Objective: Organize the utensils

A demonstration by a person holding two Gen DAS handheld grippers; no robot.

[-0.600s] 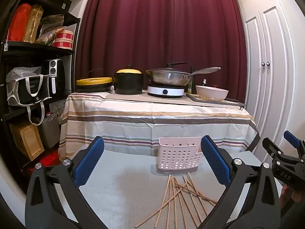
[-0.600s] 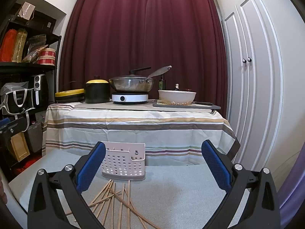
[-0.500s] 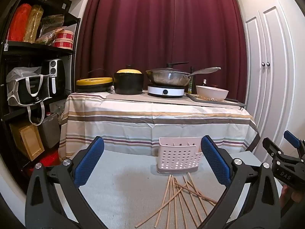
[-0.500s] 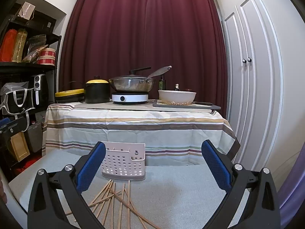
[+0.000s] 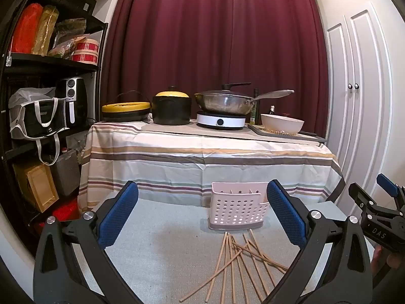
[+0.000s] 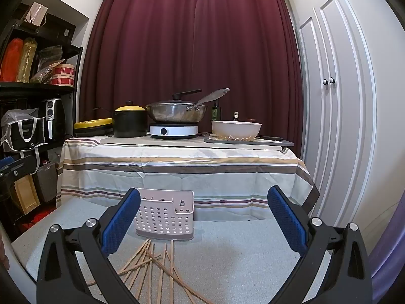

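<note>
Left wrist view: wooden chopsticks (image 5: 240, 261) lie scattered on the grey table (image 5: 162, 248) just before the upright pink perforated holder (image 5: 236, 209). Left claw (image 5: 202, 217) and right claw (image 6: 203, 219) both gape wide, holding nothing.

The pale pink perforated plastic utensil basket (image 5: 238, 209) carries rows of round holes on its front. The light tan wooden chopsticks (image 5: 238, 258) lie on a pale grey woven-textured table surface (image 5: 164, 248). The left gripper (image 5: 202, 215) and the right gripper (image 6: 203, 217) each have 2 blue textured pads (image 5: 119, 217) on black frames. The cream tablecloth (image 5: 202, 162) has horizontal stripes in tan, brown, purple and green. A deep maroon pleated curtain (image 5: 215, 38) hangs before white panelled doors (image 5: 359, 101). The black pot (image 5: 171, 109) has a yellow lid.
</note>
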